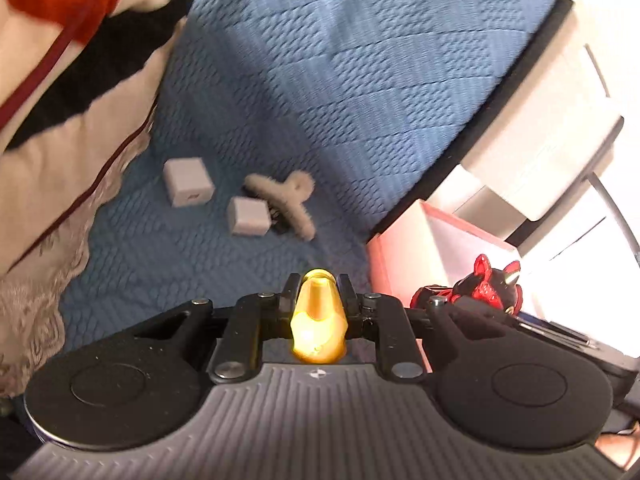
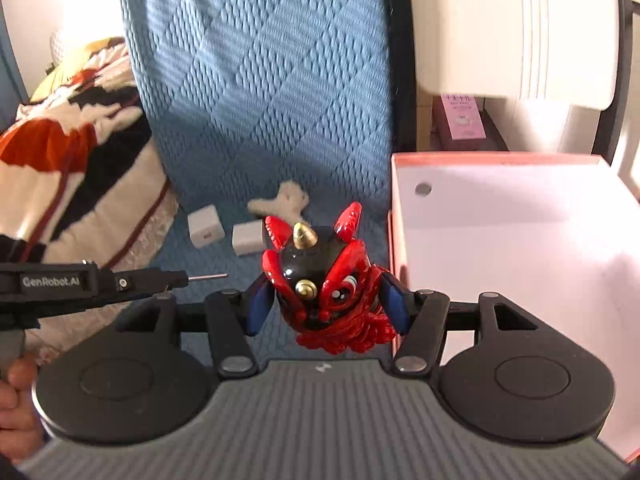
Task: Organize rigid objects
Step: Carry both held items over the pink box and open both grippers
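Observation:
My left gripper (image 1: 319,300) is shut on a small yellow cone-shaped piece (image 1: 318,316) and holds it above the blue bedspread (image 1: 320,80). My right gripper (image 2: 326,304) is shut on a red and black horned lion figurine (image 2: 324,280), just left of the pink-rimmed white box (image 2: 500,232). The figurine also shows in the left wrist view (image 1: 488,284), beside the box (image 1: 404,248). Two white charger cubes (image 1: 187,182) (image 1: 249,216) and a fluffy beige hair clip (image 1: 288,200) lie on the bedspread ahead; they show in the right wrist view too (image 2: 206,226) (image 2: 248,238) (image 2: 286,200).
A patterned red, black and cream blanket (image 1: 60,100) lies bunched on the left. A white cabinet (image 2: 512,28) stands behind the box, with a pink carton (image 2: 462,122) under it. The left gripper's body (image 2: 80,284) reaches in from the left of the right wrist view.

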`<act>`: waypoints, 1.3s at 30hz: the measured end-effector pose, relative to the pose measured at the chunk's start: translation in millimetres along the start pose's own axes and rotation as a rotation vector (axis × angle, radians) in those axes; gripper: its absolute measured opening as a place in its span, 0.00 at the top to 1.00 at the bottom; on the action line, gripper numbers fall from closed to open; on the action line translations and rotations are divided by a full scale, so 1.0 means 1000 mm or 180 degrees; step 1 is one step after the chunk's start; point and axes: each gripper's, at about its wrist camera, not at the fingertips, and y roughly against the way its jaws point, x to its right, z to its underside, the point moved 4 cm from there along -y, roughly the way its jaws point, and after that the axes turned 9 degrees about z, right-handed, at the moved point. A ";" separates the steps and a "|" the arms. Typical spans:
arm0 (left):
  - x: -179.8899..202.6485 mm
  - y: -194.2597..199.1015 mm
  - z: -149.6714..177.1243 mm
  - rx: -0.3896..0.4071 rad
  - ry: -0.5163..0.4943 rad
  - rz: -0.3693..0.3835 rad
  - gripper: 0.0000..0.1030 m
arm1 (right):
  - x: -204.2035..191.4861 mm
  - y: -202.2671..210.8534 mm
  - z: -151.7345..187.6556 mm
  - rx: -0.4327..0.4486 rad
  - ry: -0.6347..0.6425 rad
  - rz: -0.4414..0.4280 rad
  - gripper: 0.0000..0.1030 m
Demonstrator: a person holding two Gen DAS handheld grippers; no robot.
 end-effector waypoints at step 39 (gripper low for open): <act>0.200 -0.095 0.028 -0.0351 -0.0440 0.0303 0.79 | 0.191 0.065 -0.022 -0.0106 -0.0323 0.0327 0.41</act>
